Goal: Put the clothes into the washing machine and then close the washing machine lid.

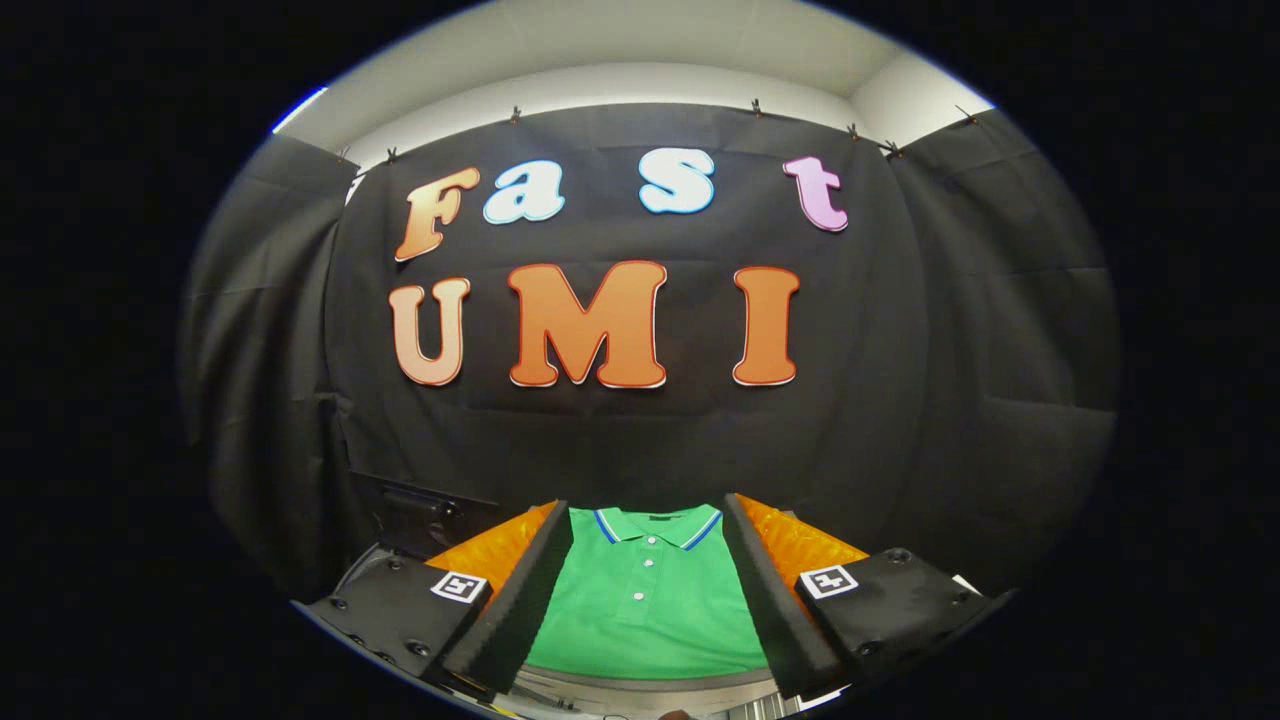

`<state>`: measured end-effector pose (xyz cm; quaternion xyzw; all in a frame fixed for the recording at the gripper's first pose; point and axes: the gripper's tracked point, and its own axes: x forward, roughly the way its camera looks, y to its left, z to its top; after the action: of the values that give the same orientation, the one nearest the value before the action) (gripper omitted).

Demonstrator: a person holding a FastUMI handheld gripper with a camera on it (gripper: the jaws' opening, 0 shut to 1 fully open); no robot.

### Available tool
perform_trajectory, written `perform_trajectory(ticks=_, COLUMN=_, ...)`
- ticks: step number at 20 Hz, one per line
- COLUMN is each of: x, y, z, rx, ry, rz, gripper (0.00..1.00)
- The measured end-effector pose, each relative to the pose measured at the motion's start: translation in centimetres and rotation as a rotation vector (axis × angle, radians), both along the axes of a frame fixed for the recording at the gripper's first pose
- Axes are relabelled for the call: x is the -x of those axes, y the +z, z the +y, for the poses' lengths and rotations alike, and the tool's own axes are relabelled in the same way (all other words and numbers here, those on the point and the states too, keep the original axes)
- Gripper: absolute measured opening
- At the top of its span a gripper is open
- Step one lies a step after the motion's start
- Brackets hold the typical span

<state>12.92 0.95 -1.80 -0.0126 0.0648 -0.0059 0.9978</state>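
Off to the left, behind the left finger: a dark boxy piece with a hinge-like fitting (pixel 415 515), against the black cloth wall. Cannot tell whether part of the washing machine or not. No drum or lid opening made out from here, so no knowing yet how far the carry would be. Risk there: setting off with a grasp and no sure sight of the opening, then dragging cloth over an edge.

Next, the hand-held two-finger gripper (pixel 646 520): tongs spread wide apart, clamped on nothing, hovering above the garment, not touching it as far as can be judged.

Between the fingers and just ahead of them: a bright green short-placket polo shirt with a blue-and-white trimmed collar and white buttons (pixel 645 620), laid flat and smooth, collar at the far end, hem toward the gripper, on a pale grey surface (pixel 650 695). Not yet picked up, so judged to be at the very start.

Likely trouble at the centre:
- Flat cloth, no fold to bite on. Closing from above may pinch only the top layer, or slide off and come up with nothing.
- Pinching near the placket may catch a button instead of fabric and slip loose.
- A grasp at one spot leaves most of the shirt hanging, liable to snag or trail outside the drum and foul the lid.

To the right, past the right finger: only dark cloth wall, nothing to collide with there.
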Motion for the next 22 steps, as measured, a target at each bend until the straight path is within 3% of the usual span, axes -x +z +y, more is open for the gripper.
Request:
perform_trajectory(ticks=10, x=-11.1, y=-9.6, z=-1.2, rx=-0.034, ry=-0.065, rz=0.254, gripper=0.98)
perform_trajectory(ticks=14, x=-13.1, y=-13.6, z=-2.2, rx=-0.062, ry=-0.098, rz=0.377, gripper=0.98)
perform_trajectory(ticks=22, x=-12.6, y=-17.0, z=-2.4, rx=-0.083, ry=-0.119, rz=0.524, gripper=0.99)
